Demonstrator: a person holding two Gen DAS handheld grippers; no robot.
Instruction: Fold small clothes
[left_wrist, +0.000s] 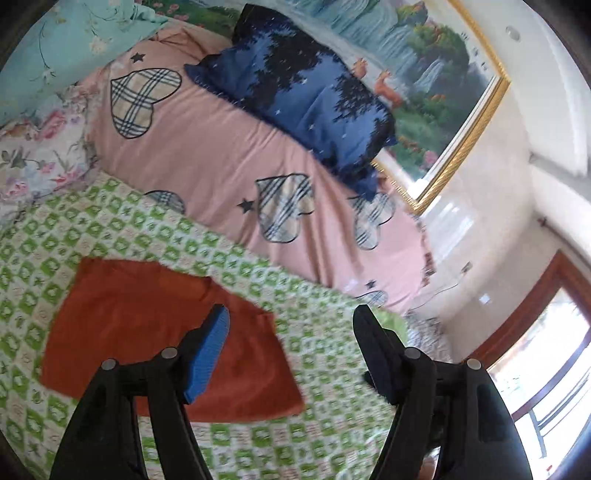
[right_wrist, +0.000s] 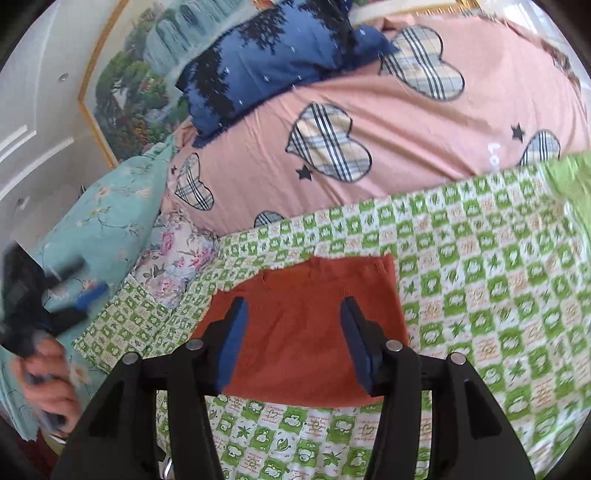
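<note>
An orange-red garment (right_wrist: 306, 325) is lying flat on the green checked sheet (right_wrist: 480, 280), below the pink heart-print quilt (right_wrist: 369, 110). The right claw (right_wrist: 293, 332) is hovering over it, spread wide and empty. The left claw (left_wrist: 291, 343) is gaping too, empty, its lower garment edge hidden behind its fingers.

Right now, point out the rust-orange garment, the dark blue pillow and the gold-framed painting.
rust-orange garment (right_wrist: 306, 317): right wrist view, middle of the cloth.
dark blue pillow (left_wrist: 295, 92): left wrist view, centre of its printed face.
gold-framed painting (left_wrist: 417, 62): left wrist view, on the waterfall scene.
</note>
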